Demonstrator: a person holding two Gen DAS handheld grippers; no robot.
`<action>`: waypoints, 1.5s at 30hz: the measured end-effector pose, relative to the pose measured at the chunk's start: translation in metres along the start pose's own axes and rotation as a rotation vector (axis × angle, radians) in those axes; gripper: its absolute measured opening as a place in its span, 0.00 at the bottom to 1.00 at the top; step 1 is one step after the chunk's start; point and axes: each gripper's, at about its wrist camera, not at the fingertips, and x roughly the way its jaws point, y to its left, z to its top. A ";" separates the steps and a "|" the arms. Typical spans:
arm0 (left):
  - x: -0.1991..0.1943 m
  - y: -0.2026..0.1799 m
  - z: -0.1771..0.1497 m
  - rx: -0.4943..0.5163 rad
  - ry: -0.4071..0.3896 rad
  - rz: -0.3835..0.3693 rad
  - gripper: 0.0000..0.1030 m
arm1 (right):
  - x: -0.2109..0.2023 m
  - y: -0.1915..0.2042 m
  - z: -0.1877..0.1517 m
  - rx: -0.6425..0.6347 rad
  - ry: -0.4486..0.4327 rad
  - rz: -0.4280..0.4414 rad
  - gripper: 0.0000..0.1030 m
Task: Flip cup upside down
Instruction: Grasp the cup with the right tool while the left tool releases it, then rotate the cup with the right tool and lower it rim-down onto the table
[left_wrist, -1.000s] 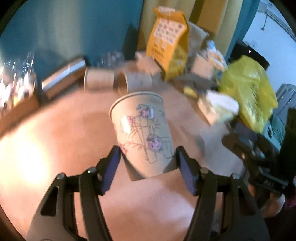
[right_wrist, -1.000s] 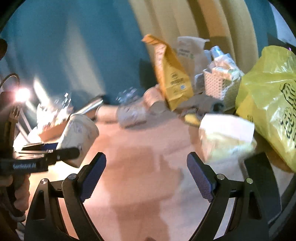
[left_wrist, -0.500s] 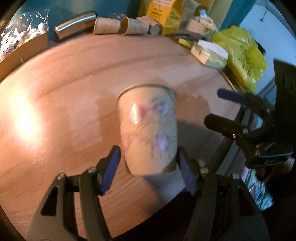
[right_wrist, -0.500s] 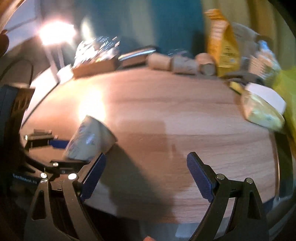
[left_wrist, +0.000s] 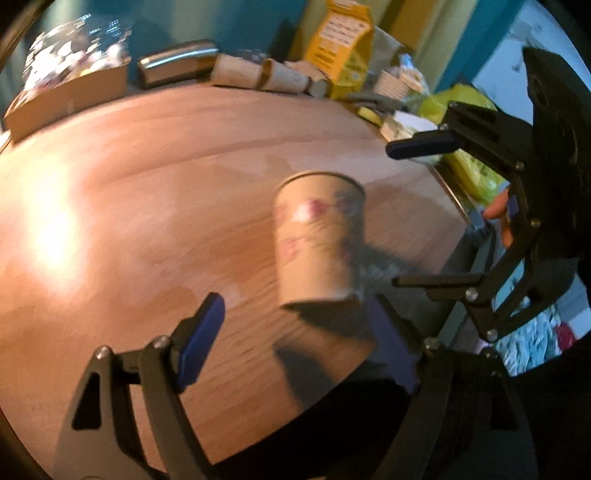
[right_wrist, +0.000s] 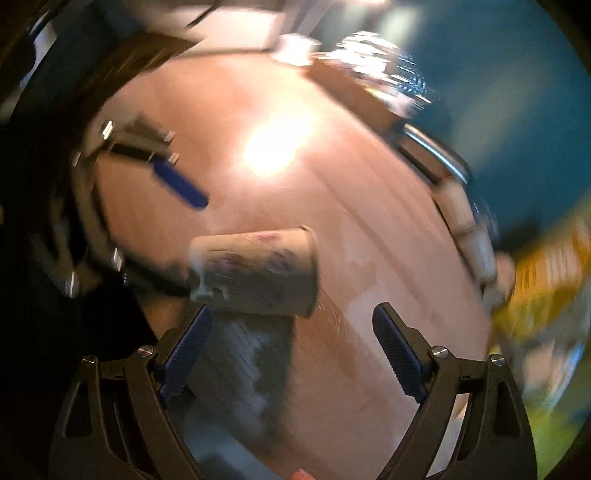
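The paper cup (left_wrist: 317, 240) with a pink flower print sits on the round wooden table (left_wrist: 147, 184), blurred by motion, its rim towards the table surface. My left gripper (left_wrist: 295, 343) is open, its blue pads apart and just in front of the cup, which touches neither. In the right wrist view the cup (right_wrist: 255, 269) appears sideways, just beyond my open, empty right gripper (right_wrist: 295, 350). The right gripper also shows at the right of the left wrist view (left_wrist: 480, 184).
At the table's far edge lie a cardboard box (left_wrist: 66, 92), a steel flask (left_wrist: 177, 62), several lying paper cups (left_wrist: 258, 74), a yellow bag (left_wrist: 343, 40) and a yellow plastic bag (left_wrist: 465, 147). The table's near edge (left_wrist: 332, 398) is close to the cup.
The left gripper has opened and let go of the cup, which now rests on the table. The right gripper has swung in close to the cup from the right.
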 end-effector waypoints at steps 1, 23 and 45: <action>-0.005 0.005 -0.005 -0.021 -0.009 -0.004 0.79 | 0.004 0.010 0.004 -0.091 0.019 0.001 0.88; -0.056 0.078 -0.076 -0.226 -0.094 -0.016 0.79 | 0.071 0.078 0.037 -0.963 0.430 0.137 0.60; -0.060 0.049 -0.037 -0.114 -0.159 0.059 0.79 | 0.005 -0.061 0.024 0.440 -0.264 0.025 0.59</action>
